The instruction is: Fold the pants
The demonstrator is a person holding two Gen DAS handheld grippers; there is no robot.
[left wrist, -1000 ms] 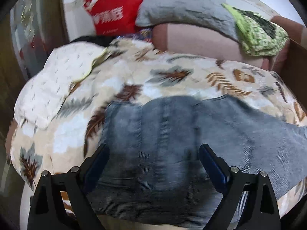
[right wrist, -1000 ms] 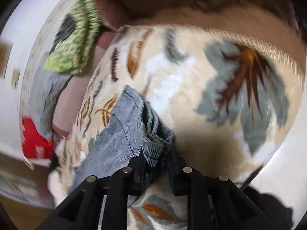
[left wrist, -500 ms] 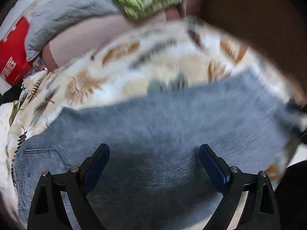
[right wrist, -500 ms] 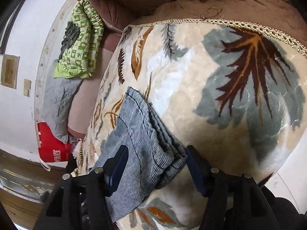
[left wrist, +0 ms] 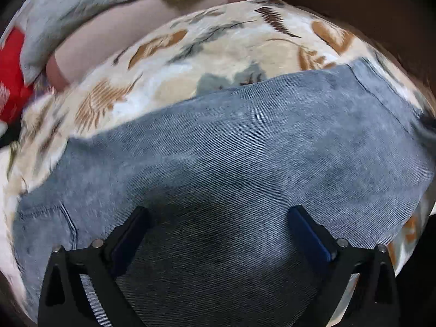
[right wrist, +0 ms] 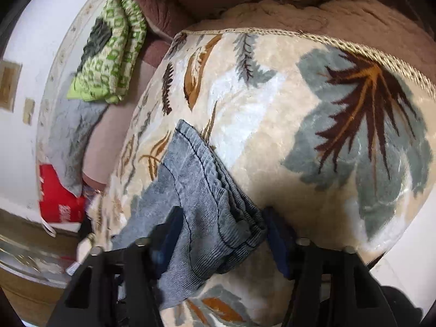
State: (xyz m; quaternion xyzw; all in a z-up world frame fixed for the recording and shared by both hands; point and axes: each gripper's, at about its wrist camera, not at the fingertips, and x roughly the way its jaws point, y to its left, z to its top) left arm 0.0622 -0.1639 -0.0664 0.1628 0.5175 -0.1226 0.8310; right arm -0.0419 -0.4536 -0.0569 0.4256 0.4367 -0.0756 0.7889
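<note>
Cream plush blanket with brown and grey-green leaf print (left wrist: 207, 62) covers the bed, gold braided trim along its far edge in the right wrist view. Grey-blue ribbed corduroy pants (left wrist: 245, 163) lie flat across the blanket, spanning nearly the full width of the left wrist view; stitched pocket seam at lower left, leg hem at upper right. In the right wrist view the hem end of the pants (right wrist: 201, 190) shows as several stacked layers, edges roughly aligned. Behind the blanket: pinkish-brown cushion (left wrist: 114, 32), crumpled grey cloth (left wrist: 73, 5) on top of it, green patterned fabric (right wrist: 109, 54) folded beside that, red bag with white lettering (right wrist: 57, 199) against the white wall. Left gripper (left wrist: 218, 226) over the mid section of the pants, jaws opening and spread wide, released, nothing pinched between the blue pads. Right gripper (right wrist: 220, 234) at the hem corner, jaws closing with the stacked hem layers between them; pads sit just either side of the fabric, slight blur, not visibly clamped on it.
</note>
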